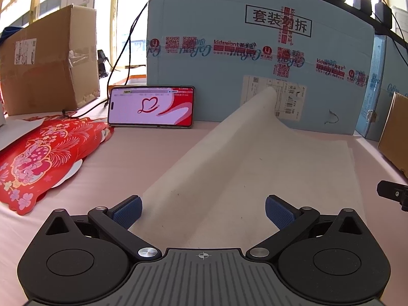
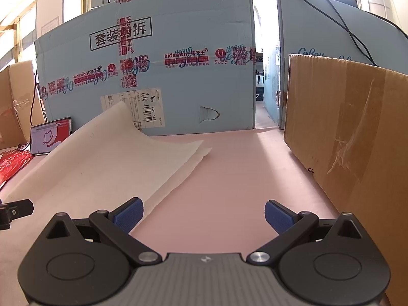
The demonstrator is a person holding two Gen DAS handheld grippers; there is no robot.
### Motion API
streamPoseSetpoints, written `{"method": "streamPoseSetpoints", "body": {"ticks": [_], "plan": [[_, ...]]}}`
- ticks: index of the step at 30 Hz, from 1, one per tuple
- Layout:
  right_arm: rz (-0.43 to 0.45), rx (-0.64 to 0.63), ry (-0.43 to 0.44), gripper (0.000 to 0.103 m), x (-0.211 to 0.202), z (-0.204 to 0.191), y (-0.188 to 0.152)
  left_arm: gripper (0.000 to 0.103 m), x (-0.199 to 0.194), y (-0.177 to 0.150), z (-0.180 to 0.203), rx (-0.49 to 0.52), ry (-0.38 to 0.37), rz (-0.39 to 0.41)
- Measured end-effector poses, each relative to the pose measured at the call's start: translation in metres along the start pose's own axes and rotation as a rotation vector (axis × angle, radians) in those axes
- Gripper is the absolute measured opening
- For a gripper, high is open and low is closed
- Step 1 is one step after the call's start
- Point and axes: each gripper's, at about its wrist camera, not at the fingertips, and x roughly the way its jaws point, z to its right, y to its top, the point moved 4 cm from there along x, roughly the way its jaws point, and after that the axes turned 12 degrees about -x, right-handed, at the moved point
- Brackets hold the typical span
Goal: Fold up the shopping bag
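Left hand-held gripper [image 1: 203, 210] held low and level over the bench [image 1: 142, 153], jaws spread wide, nothing between the blue pads [image 1: 128, 213]. It points along the shopping bag [image 1: 242, 173], whose near edge lies just under the fingers.

Right hand-held gripper [image 2: 202, 211] likewise low and level, jaws spread, empty. Its left pad sits over the bag's right near edge [image 2: 107, 170]; its right pad is over bare pink bench [image 2: 242, 173]. A black tip of each gripper shows at the side of the other's view.

Shopping bag: off-white, lies flat on the bench between the two grippers. Its far left part rises off the surface in a curled, peaked flap in front of the blue carton [image 1: 229, 51]; whether it leans on the carton cannot be told. At the far right corner two layers show, slightly offset.

Around: blue carton stands along the far edge, printed tape and a shipping label on its face. A phone [image 1: 151, 107], screen lit, leans against its left end, with a cable running up behind. Red decorated paper pieces [image 1: 43, 158] lie on the left, well apart from the bag. Brown box [image 1: 48, 58] far left. Another brown box [image 2: 352, 137] stands close on the right, walling that side.

Open room: bare bench strip between the bag's right edge and the right-hand brown box; a narrow gap runs on past the carton's right end.
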Motion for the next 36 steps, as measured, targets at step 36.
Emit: {"method": "streamPoseSetpoints", "body": {"ticks": [36], "plan": [[-0.003, -0.015, 0.031, 0.103, 0.0011, -0.0024, 0.0008, 0.103, 0.0023, -0.0016, -0.0002, -0.002, -0.015, -0.025]]}}
